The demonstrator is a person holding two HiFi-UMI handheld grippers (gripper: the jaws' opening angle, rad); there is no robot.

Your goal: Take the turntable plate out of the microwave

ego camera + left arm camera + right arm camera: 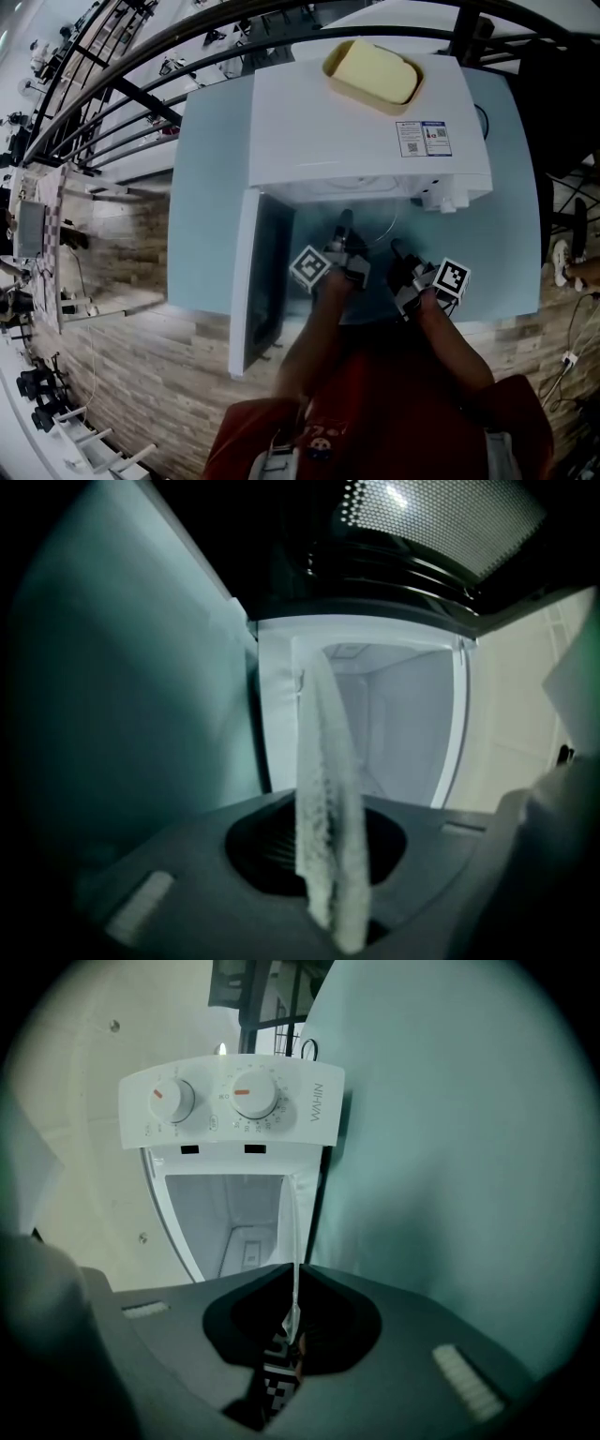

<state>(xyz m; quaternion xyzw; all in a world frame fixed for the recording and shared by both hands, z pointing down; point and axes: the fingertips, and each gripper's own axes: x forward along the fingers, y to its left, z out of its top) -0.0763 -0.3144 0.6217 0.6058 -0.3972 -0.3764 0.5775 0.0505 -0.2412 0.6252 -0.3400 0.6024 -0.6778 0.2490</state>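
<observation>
Turntable plate [323, 761] edge-on between jaws of left gripper [333, 892] and right gripper [292, 1324], both clamped on its rim.

Table: your landmark, a pale blue table [211, 187] with rounded corners.
Yellow dish: you see the yellow dish [373, 75] over the table's far side, raised above the tabletop; oblong, paler in the middle.
Floor: a wood-plank floor [131, 375] runs round the table's left and near sides.
Black railing: the black railing [103, 84] curves past the table's far left corner.
Shoe: a shoe [560, 262] lies on the floor right of the table.
</observation>
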